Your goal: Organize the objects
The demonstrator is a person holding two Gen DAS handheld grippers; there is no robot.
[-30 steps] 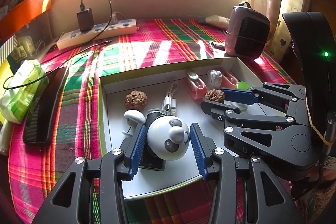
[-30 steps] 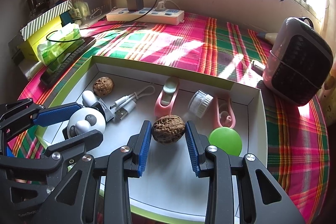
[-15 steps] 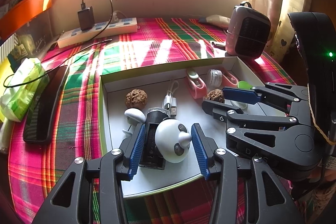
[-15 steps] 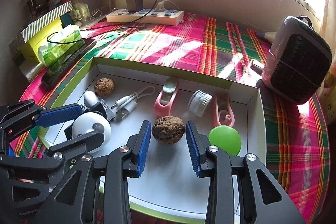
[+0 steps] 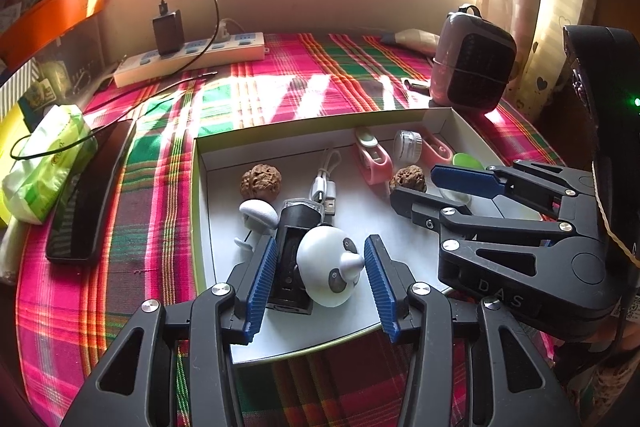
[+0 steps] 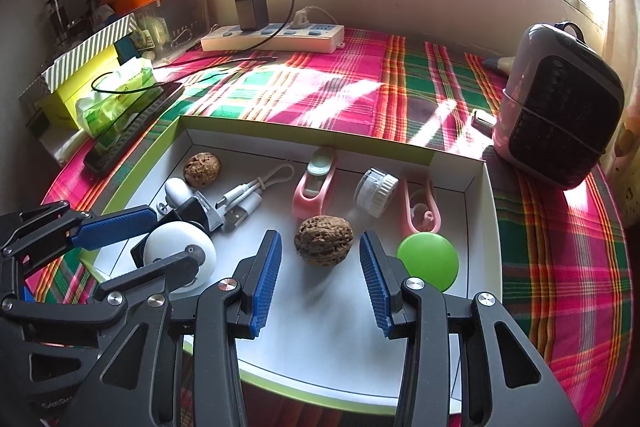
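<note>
Table: red, pink and green plaid cloth carrying everything; sun stripes across it.
Box: shallow white cardboard tray with a lime-green rim, holding all the small items.
Left gripper: jaws wide apart, straddling a white rounded panda-faced gadget that leans on a black rectangular holder; the toy's snout looks to touch the right-hand blue pad, though no real grip is evident.
Right gripper: equally spread, blue ribbed pads flanking a brown wrinkled walnut near the tray's middle, gaps on both sides, nothing held.
Panda gadget handling: probably light, hard, smooth plastic; rounded, so likely to roll or squirt out. Best pinched across its widest middle, away from the snout.
Walnut handling: rigid, light, rough shell; the ridges should bite against the ribbed pads. Take it across the short axis.
Neighbours: green round disc just right of the walnut; second walnut at far left; white USB cable between.
</note>
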